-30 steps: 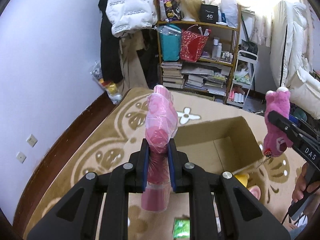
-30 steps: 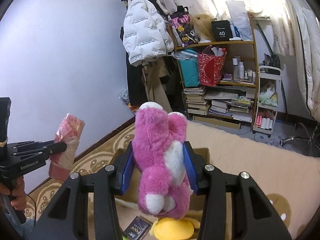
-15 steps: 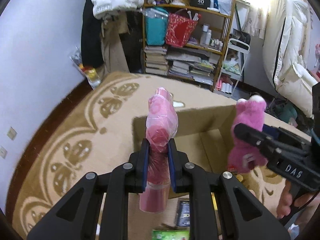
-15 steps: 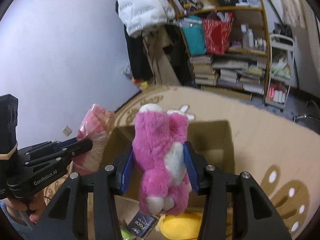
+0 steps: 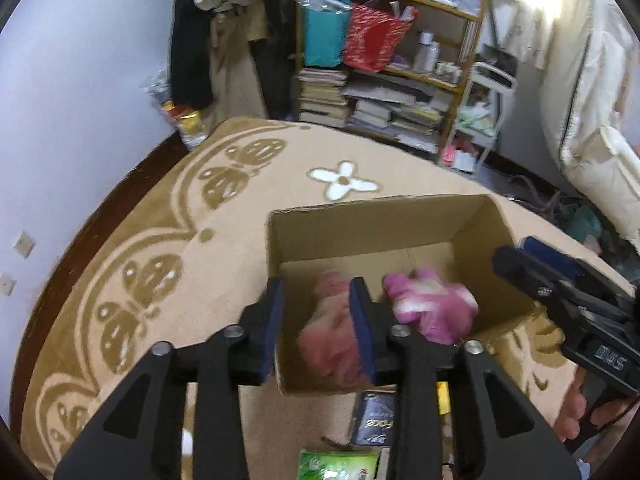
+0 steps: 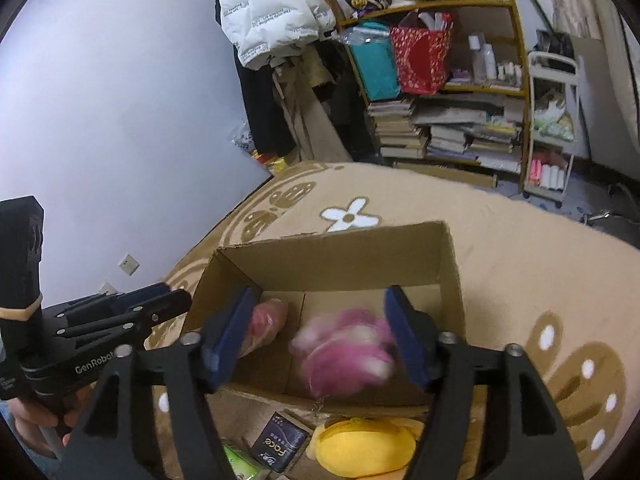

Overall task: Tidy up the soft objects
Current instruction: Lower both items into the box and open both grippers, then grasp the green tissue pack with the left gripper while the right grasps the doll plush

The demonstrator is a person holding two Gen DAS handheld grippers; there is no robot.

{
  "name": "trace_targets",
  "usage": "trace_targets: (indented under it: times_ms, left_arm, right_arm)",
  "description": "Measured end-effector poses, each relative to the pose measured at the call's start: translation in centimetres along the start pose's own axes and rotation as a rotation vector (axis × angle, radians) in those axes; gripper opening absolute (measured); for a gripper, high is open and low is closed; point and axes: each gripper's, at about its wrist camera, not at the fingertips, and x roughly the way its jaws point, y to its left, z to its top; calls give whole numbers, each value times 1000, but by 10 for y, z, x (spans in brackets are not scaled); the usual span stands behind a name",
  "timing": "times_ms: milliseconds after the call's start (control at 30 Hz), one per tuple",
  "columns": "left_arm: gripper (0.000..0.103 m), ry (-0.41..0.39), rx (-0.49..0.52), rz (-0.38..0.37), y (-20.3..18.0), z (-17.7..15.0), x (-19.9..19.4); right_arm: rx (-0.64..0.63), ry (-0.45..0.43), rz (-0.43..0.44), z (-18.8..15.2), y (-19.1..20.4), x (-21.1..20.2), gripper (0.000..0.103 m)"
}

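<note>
An open cardboard box stands on the tan rug. A pink plastic-wrapped bundle and a magenta plush toy are inside it, both blurred by motion. My left gripper is open over the box's near left part, free of the bundle. My right gripper is open over the box, free of the plush. Each gripper shows in the other's view, the right one and the left one.
A yellow plush, a dark "Face" pack and a green pack lie on the rug before the box. A cluttered bookshelf, hanging coats and a white cart stand behind.
Both grippers opened over the box. The pink bundle and the magenta plush left the jaws and dropped into the box. Both cameras tilted down toward the box.
</note>
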Motion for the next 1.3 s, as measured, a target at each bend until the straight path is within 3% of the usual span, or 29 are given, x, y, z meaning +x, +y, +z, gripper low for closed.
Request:
trace_targets:
  times_ms: [100, 200, 267, 433, 600, 900, 1100, 1300]
  left_arm:
    - [45, -6, -18, 20, 3, -1, -7]
    - [68, -31, -27, 23, 4, -4, -20]
    - [74, -50, -19, 27, 3, -6, -30]
    - [97, -67, -7, 29, 3, -7, -54]
    - [102, -94, -35, 31, 11, -14, -76]
    - [102, -70, -91, 20, 26, -39, -98]
    - [102, -21, -104, 8, 29, -59, -99]
    - [102, 60, -55, 15, 20, -81, -86]
  right_arm:
    - [-13, -29, -12, 0, 2, -10, 90]
    - [-3, -42, -9, 1, 3, -20, 95]
    - [2, -52, -20, 1, 4, -27, 102]
    - [31, -84, -24, -1, 5, -47, 103]
    - [51, -98, -34, -6, 3, -68, 103]
    - [43, -80, -46, -30, 4, -98, 103]
    - [32, -34, -17, -58, 10, -104, 103]
    - [31, 28, 17, -89, 18, -101, 103]
